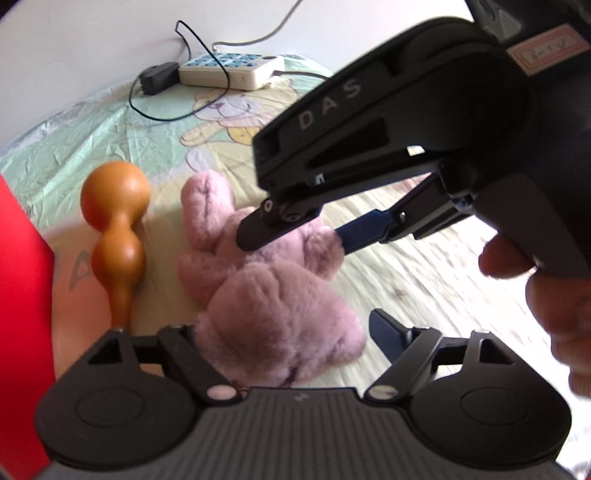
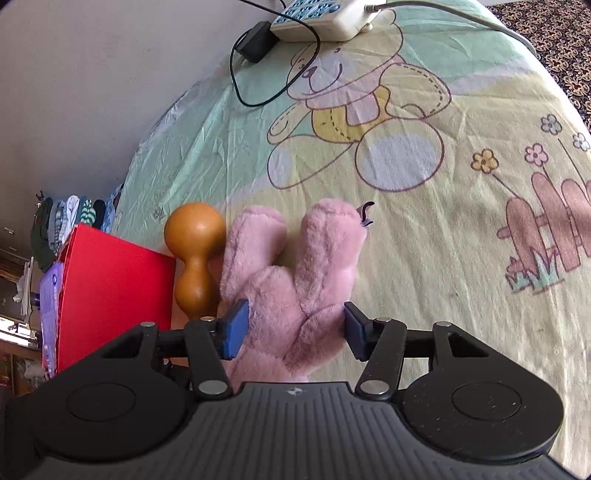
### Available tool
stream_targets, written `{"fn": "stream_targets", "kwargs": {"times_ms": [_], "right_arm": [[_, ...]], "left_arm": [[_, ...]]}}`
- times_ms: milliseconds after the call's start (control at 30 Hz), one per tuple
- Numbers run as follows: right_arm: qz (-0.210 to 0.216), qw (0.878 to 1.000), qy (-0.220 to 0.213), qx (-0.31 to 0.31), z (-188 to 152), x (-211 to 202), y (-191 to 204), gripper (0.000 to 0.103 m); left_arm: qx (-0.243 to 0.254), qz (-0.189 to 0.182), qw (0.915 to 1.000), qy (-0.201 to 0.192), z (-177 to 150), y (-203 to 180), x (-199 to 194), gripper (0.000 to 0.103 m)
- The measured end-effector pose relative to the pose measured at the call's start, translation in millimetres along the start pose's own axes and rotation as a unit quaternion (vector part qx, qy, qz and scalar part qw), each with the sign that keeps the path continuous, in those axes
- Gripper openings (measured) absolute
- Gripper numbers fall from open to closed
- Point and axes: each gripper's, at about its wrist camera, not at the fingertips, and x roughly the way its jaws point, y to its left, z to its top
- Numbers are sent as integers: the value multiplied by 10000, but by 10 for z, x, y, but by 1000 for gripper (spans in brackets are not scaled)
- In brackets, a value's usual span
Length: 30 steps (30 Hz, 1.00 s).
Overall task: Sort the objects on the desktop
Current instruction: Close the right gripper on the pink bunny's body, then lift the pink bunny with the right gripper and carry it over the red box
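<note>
The pink plush rabbit (image 2: 295, 280) lay on the bedsheet (image 2: 443, 229) beside the gourd (image 2: 194, 254) — ears pointing away, between the spread right gripper (image 2: 295, 328); left gripper (image 1: 284, 332) spread too, farther back.

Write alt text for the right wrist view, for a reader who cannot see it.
The right gripper straddles a pink plush toy lying on a cartoon-bear sheet, one blue finger pad on each side of it. An orange gourd lies left of the toy beside a red box; a white power strip sits far back.
</note>
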Motion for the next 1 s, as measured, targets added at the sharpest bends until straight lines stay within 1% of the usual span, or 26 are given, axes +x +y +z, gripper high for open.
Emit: {"fn": "stream_targets", "kwargs": {"times_ms": [33,67,133,167,233,333,367,433,533,600,700,767,833,867,900,1000], "right_arm": [[4,10000,85,-41,-62,-26,3,57],[9,9998,169,-83,-124,-52,6,57],[35,9993,326,-153,-258,-99,12,57],[54,9990,401,-184,-328,-121,15,57],[100,9987,463,-169,-442,-159,5,58],[162,9990,424,-23,-458,-167,-26,60],[178,9990,412,29,-454,-165,-34,61],[178,9990,403,15,-435,-147,-11,62],[96,9992,371,-133,-439,-125,58,63],[89,9994,316,-126,-455,-121,63,64],[160,9996,221,-41,-482,-124,28,63],[191,9996,188,-44,-495,-126,19,63],[145,9997,167,-93,-512,-133,35,61],[108,9997,156,-120,-521,-136,46,61],[79,9998,143,-123,-530,-140,51,60],[11,9999,111,-77,-552,-151,58,59]], "left_arm": [[23,-76,10000,24,-50,-13,-47,77],[54,-136,9999,53,-107,-34,-89,76],[117,-255,9995,108,-220,-76,-172,78],[146,-303,9994,119,-267,-88,-204,84],[102,-391,9991,136,-300,-71,-235,91],[-204,-446,9988,46,-262,6,-270,100],[-309,-454,9985,23,-252,34,-268,101],[-409,-450,9980,145,-239,56,-194,101],[-235,-386,9989,122,-248,-28,-163,101],[-109,-274,9995,111,-254,-77,-149,101],[84,-55,9999,25,-305,-153,-144,102],[319,124,9994,51,-328,-236,-134,102],[477,163,9987,102,-335,-269,-152,99],[473,184,9987,98,-333,-262,-166,95],[469,205,9986,94,-332,-255,-180,94],[384,274,9989,59,-329,-209,-220,79]]}}
